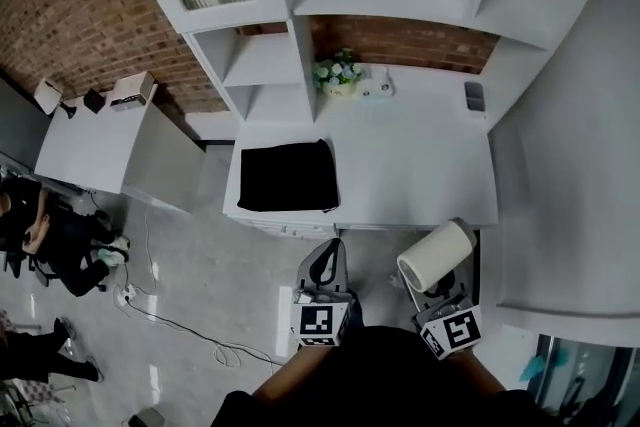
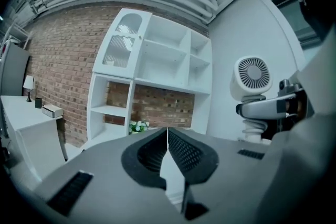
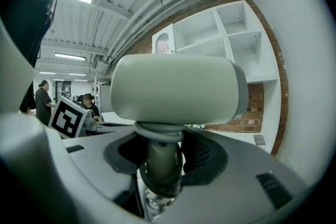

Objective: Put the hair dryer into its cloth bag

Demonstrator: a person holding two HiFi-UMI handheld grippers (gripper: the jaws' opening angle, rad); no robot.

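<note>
Much of the hair dryer's handle is buried between the jaws of the right gripper, which pinch it. Its pale barrel fills the right gripper view and blocks the table from there. Farther off, a black cloth bag lies flat on the near left corner of the white table. Flowers stand at the far edge, beside white shelves. The left gripper, jaws pressed together and empty, sits just left of the dryer.
</note>
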